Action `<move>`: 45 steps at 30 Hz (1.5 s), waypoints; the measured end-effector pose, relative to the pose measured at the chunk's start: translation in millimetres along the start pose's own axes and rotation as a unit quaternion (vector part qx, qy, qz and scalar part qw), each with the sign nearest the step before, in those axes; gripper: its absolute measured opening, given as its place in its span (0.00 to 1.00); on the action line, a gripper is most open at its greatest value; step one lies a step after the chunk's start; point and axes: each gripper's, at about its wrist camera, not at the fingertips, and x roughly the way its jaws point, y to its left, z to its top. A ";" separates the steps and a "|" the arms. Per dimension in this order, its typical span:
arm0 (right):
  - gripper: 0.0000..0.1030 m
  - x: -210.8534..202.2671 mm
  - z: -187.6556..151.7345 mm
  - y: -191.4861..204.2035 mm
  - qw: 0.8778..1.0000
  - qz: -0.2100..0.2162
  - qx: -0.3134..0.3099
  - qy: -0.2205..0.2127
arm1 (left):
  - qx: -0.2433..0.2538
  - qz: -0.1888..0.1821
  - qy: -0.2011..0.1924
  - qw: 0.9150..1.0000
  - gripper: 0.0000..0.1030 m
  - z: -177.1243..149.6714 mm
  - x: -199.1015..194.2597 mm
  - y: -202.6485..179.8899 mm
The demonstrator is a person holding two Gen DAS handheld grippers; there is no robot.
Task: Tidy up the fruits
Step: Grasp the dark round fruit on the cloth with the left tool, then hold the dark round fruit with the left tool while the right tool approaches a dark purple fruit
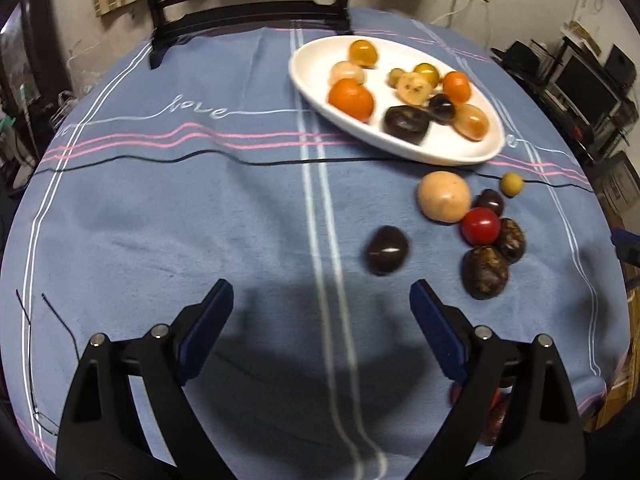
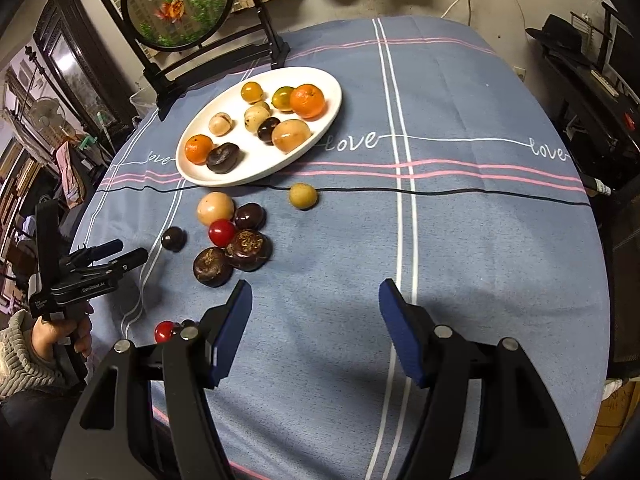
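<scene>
A white oval plate (image 1: 312, 80) (image 2: 320, 120) holds several fruits, among them oranges and dark ones. Loose fruits lie on the blue cloth in front of it: a tan round fruit (image 1: 443, 197) (image 2: 215, 208), a red tomato (image 1: 480, 226) (image 2: 221, 232), a small yellow-green fruit (image 1: 512, 184) (image 2: 303, 195), a lone dark fruit (image 1: 386, 250) (image 2: 173, 238) and brown ones (image 1: 485, 267) (image 2: 212, 266). My left gripper (image 1: 322, 304) (image 2: 128, 252) is open and empty, just short of the lone dark fruit. My right gripper (image 2: 316, 300) is open and empty above bare cloth.
A round framed goldfish screen (image 2: 180, 4) on a black stand stands behind the plate. A thin black cord (image 2: 440, 192) runs across the cloth. Another red fruit (image 2: 164, 331) lies near the front edge by my right gripper's left finger. Shelves and clutter surround the table.
</scene>
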 end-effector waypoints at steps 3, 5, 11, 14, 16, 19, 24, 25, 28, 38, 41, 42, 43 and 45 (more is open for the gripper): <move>0.65 0.2 0.1 2.5 1.000 0.000 -0.007 0.001 | 0.011 -0.010 -0.002 1.000 0.89 3.7 4.7 -12.3; 0.65 -0.9 0.1 2.1 1.000 -0.002 -0.008 0.000 | 0.015 -0.014 -0.005 1.000 0.89 6.9 9.3 -18.3; 0.65 -3.7 -2.7 -6.7 1.000 -0.012 0.004 0.002 | 0.013 -0.034 -0.005 0.999 0.82 17.9 23.6 -24.3; 0.65 -5.1 -5.3 -12.1 1.000 -0.016 0.012 0.003 | 0.012 -0.041 -0.001 0.999 0.71 20.0 29.0 -24.4; 0.65 -5.1 -6.7 -14.6 1.000 -0.018 0.017 0.005 | 0.006 -0.048 0.007 0.999 0.60 21.6 34.0 -22.5; 0.64 -5.2 -8.6 -15.9 1.000 -0.020 0.020 0.006 | -0.002 -0.056 0.016 0.998 0.52 23.3 40.1 -21.4; 0.64 -4.6 -9.8 -16.0 1.000 -0.021 0.022 0.009 | 0.005 -0.052 0.017 0.999 0.43 22.9 42.4 -23.2; 0.64 -4.5 -9.8 -15.9 1.000 -0.021 0.021 0.009 | 0.004 -0.050 0.015 0.999 0.37 23.1 42.8 -22.3; 0.64 -3.9 -10.3 -14.6 1.000 -0.019 0.019 0.011 | -0.001 -0.059 0.012 0.998 0.28 24.3 42.6 -19.2; 0.65 19.4 -7.5 35.5 0.995 0.055 -0.068 0.049 | -0.019 -0.052 -0.009 0.998 0.28 8.6 5.5 -6.5; 0.65 39.4 -15.6 69.9 0.985 0.079 -0.126 0.087 | -0.035 -0.047 -0.009 0.998 0.28 -5.4 -8.5 4.3; 0.65 44.3 -18.8 79.1 0.982 0.083 -0.142 0.096 | -0.044 -0.046 -0.007 0.998 0.28 -12.2 -13.6 8.8; 0.65 48.5 -22.2 87.8 0.978 0.088 -0.157 0.104 | -0.050 -0.045 -0.006 0.998 0.28 -16.5 -15.9 11.6; 0.65 55.5 -27.5 101.6 0.973 0.091 -0.178 0.113 | -0.059 -0.042 -0.002 0.997 0.28 -26.4 -20.6 16.1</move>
